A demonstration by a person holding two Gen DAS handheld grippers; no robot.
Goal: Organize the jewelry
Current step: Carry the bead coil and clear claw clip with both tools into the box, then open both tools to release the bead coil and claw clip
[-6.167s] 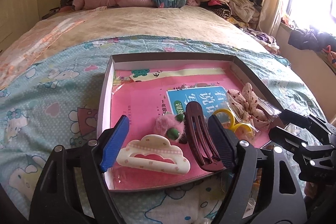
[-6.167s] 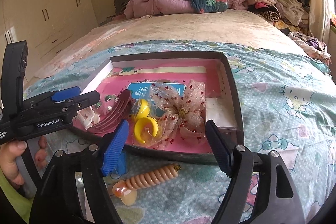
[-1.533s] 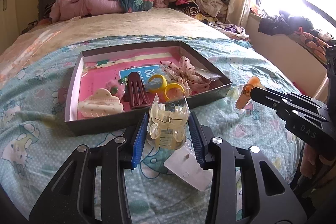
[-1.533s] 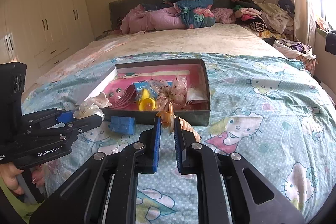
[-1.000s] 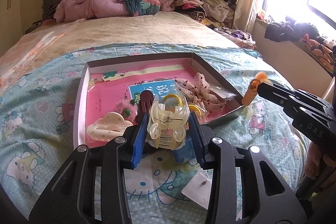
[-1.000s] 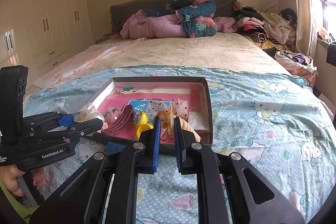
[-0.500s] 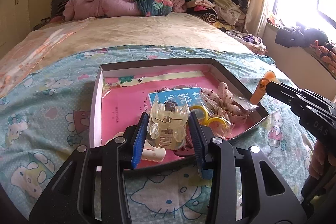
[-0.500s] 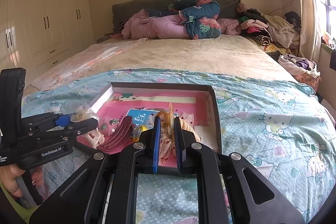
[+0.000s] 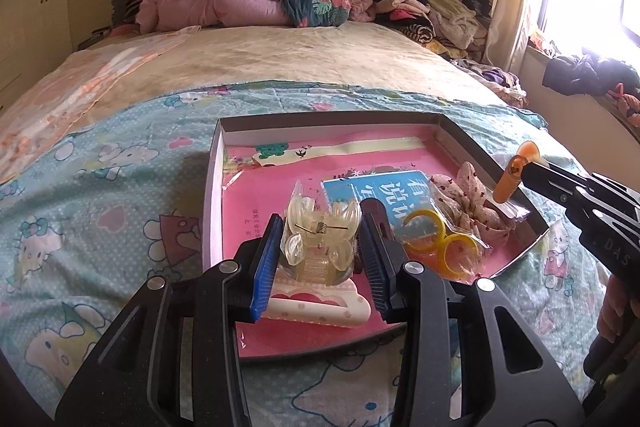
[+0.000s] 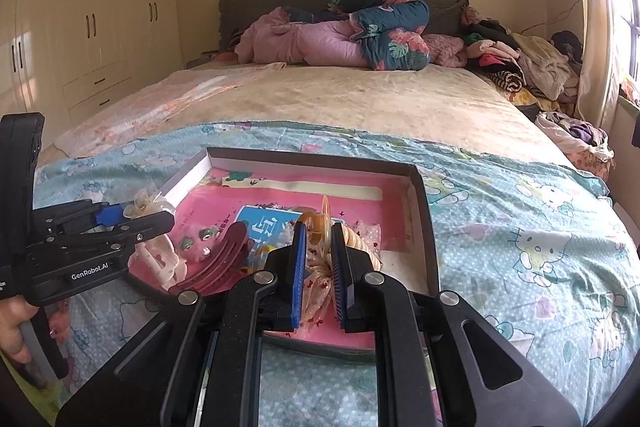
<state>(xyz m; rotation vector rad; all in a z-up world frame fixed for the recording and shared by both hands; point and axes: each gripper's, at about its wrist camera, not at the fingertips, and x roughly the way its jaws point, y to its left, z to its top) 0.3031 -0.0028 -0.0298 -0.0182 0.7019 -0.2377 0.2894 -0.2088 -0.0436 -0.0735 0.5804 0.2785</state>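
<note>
While both loads hang over the tray (image 9: 212,187):
Left gripper (image 9: 319,259): clamped on clear claw clip (image 9: 318,243); early release lands it on cream clip (image 9: 320,305).
Right gripper (image 10: 319,275): clamped on orange spiral clip (image 10: 320,227); thin hold, may twist out.

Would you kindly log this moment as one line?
left gripper: holds clear plastic claw clip over grey tray | right gripper: holds orange ribbed hair clip over tray

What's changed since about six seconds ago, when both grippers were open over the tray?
Both have picked something up. The left hand-held gripper is now shut on a clear claw clip, the right hand-held gripper on an orange ribbed clip that lay on the bedspread; both now sit over the tray. The maroon comb clip stayed put.
</note>
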